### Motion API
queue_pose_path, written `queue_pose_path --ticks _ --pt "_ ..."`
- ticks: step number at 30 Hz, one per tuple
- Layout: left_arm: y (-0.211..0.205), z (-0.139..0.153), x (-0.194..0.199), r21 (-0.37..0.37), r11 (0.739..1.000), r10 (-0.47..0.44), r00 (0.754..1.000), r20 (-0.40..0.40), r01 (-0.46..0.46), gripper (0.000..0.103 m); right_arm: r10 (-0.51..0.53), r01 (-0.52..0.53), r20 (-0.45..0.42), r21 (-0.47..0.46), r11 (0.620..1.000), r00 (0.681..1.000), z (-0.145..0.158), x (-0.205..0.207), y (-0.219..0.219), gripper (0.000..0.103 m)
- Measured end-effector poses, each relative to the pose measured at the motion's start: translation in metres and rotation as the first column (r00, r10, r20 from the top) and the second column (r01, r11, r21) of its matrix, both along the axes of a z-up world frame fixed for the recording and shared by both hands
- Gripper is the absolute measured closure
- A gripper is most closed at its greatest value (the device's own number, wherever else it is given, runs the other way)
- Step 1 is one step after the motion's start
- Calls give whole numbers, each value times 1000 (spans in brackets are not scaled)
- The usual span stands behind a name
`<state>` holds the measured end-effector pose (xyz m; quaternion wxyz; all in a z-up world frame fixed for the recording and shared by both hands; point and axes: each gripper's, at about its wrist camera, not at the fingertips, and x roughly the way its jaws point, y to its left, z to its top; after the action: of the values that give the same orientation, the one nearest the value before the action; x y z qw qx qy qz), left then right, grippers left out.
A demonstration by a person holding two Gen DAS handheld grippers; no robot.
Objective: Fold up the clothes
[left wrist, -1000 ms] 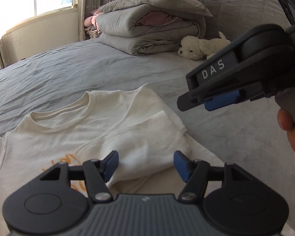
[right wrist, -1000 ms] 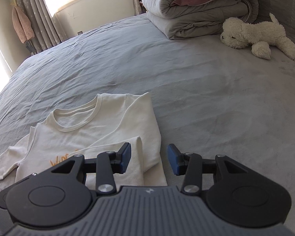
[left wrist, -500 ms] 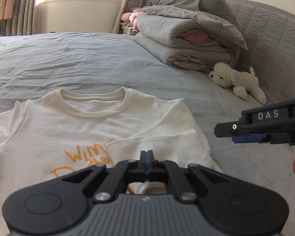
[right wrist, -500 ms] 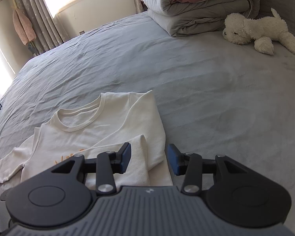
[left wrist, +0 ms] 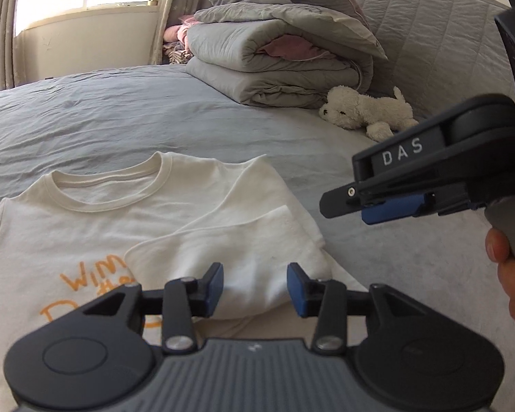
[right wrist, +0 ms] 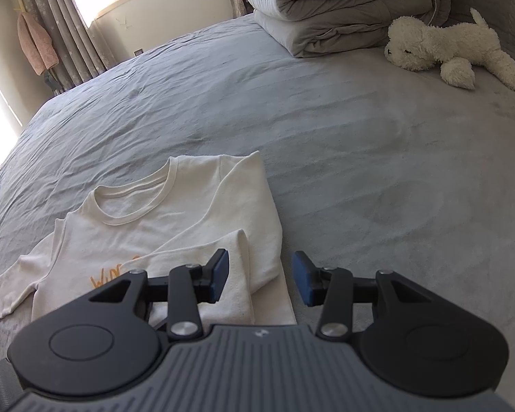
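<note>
One cream long-sleeved cotton shirt with orange lettering (left wrist: 127, 226) lies flat on the grey bed sheet (right wrist: 360, 144), lower left of both views, its one sleeve (left wrist: 243, 240) folded across the chest. Two grippers: the left gripper (left wrist: 254, 286), pinched together half a second ago, now stands wide apart over that sleeve, holding nothing; the right gripper (right wrist: 260, 276) is wide and empty as before. One white plush dog (right wrist: 453, 51) and one folded grey duvet (left wrist: 281, 55) sit upper right.
</note>
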<state>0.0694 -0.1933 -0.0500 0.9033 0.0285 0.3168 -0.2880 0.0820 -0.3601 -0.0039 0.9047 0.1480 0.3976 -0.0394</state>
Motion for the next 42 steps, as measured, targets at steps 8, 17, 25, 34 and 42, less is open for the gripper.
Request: queue_pose_path --ticks 8,17,25,34,42 --pt "-22 -11 -1 77 997 -30 999 43 27 80 -1 1 -12 5 1000 1000 -3 2 -3 58" --pt "25 8 8 -79 986 146 989 -19 -147 103 1 -1 -7 0 1000 1000 -2 1 -2 58" --pt "92 22 12 -119 944 302 951 -68 -309 103 16 -16 -17 7 1000 1000 -6 3 2 58" --pt "104 20 8 -81 957 269 956 -121 -280 71 84 -76 -71 115 990 994 -25 11 15 62" --pt "123 16 -1 -82 967 227 961 -157 -242 49 126 -124 -52 41 991 991 -14 6 37 86"
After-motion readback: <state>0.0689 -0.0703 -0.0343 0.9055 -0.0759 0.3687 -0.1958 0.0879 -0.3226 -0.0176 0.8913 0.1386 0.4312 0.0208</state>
